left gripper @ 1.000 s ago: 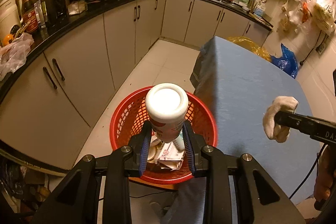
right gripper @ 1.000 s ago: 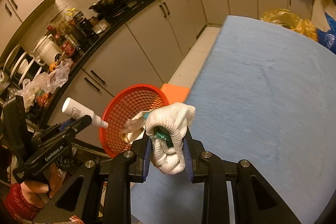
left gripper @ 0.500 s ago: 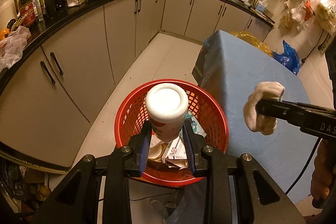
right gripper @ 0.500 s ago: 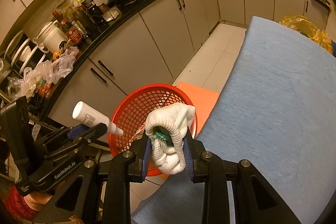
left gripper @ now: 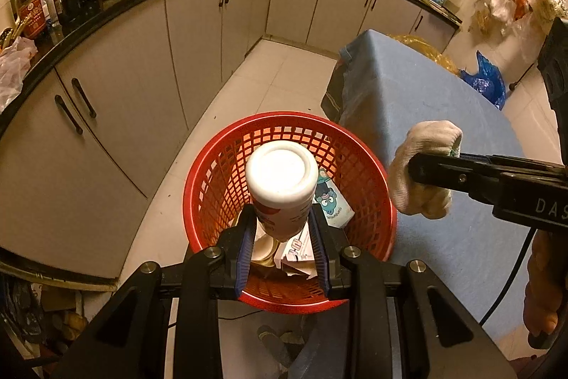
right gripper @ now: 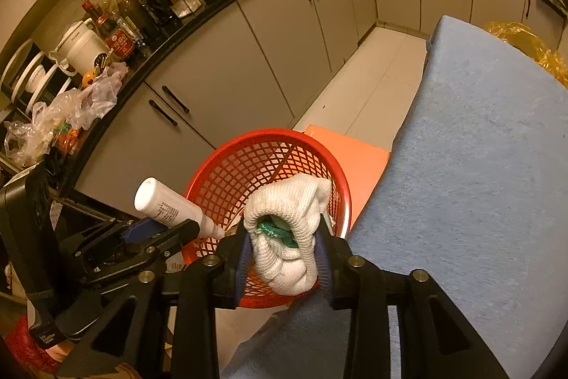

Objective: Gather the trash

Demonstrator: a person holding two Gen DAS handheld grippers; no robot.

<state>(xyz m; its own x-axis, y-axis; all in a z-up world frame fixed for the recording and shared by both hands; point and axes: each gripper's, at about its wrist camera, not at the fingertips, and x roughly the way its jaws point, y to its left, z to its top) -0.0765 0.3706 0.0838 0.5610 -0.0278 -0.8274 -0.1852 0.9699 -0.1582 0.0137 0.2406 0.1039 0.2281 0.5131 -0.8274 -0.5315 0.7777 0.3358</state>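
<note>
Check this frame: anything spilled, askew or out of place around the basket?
Nothing stands out. The left gripper holds the white bottle over the red basket; the right gripper holds the balled glove by the rim. Trash already lies inside the basket; nothing is visibly spilled.

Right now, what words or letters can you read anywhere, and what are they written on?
"DAS": on the right gripper, cut off by the picture's edge.
White bottle in the left gripper: small print, too blurred.
Cartoon packet in the red basket: unreadable.
Sauce bottle, red label: too small.
</note>
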